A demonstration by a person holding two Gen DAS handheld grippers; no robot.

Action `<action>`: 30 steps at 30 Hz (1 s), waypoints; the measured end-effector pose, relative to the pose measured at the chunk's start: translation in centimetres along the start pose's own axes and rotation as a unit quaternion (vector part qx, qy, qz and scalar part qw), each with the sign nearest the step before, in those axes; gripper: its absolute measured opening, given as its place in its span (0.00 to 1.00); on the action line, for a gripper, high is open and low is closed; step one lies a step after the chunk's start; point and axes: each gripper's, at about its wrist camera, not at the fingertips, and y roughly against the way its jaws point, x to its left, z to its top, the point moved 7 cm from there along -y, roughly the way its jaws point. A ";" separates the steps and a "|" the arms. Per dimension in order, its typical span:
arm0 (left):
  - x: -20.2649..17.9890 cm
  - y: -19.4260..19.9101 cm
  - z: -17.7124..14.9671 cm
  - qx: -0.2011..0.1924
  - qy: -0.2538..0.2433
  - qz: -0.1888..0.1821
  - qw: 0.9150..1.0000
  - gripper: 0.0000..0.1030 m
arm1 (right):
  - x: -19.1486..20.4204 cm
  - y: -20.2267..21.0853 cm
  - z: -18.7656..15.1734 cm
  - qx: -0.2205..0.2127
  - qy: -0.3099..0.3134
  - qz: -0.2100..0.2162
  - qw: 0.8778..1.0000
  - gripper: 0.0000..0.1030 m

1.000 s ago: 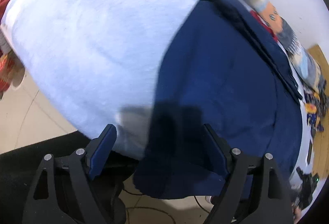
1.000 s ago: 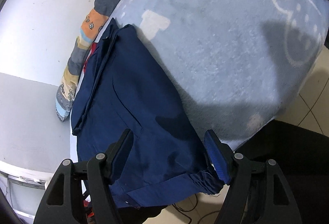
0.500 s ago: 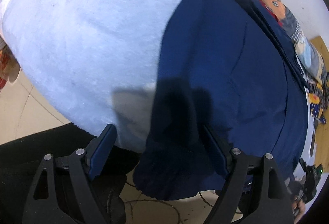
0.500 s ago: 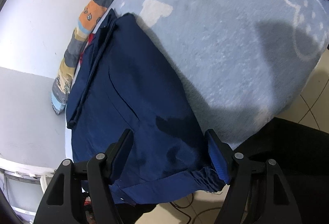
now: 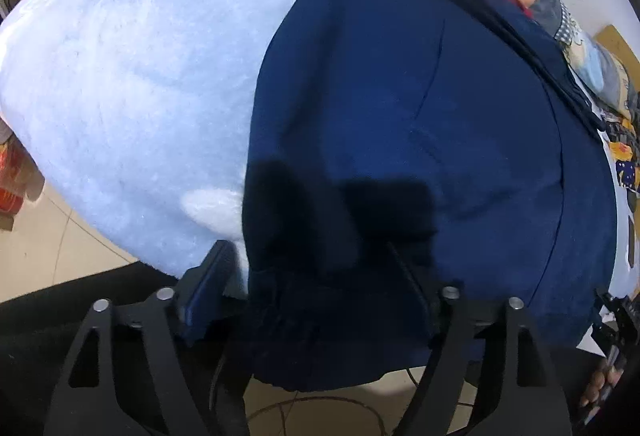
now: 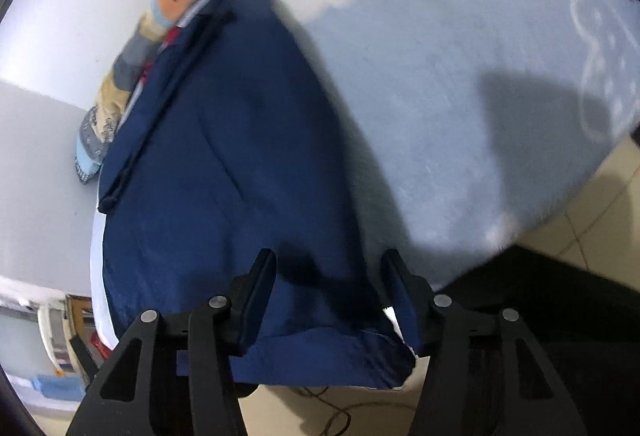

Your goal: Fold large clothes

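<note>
Left wrist view: the navy garment (image 5: 400,124) lies spread on the pale blue blanket (image 5: 132,76), its hem hanging over the near edge. The left gripper (image 5: 308,288) stands wide, straddling that hem; its right finger is partly hidden by cloth.

Right wrist view: the right gripper (image 6: 332,296), jaws apart, hovers over the garment's blurred corner.

Both wrist views close above bed edge, facing forward, sharing navy garment (image 5: 400,116) (image 6: 240,156)

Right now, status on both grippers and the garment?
Left gripper and right gripper open, straddling hem. Navy garment flat on light blue blanket, hem overhanging edge. Patterned pillow beyond, not obstructing.
</note>
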 end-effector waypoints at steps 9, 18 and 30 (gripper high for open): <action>-1.5 1.8 -1.2 -0.023 -0.033 -0.012 0.999 0.41 | 4.3 -1.2 -2.4 0.044 0.096 0.044 0.993 0.25; -0.2 0.1 -0.2 -0.012 0.006 0.017 1.000 0.97 | 3.7 -2.2 -2.3 0.049 0.087 0.010 0.995 0.31; -1.5 4.1 1.0 -0.097 -0.030 -0.053 0.993 0.24 | 6.1 0.9 -1.7 0.019 0.092 0.125 0.988 0.17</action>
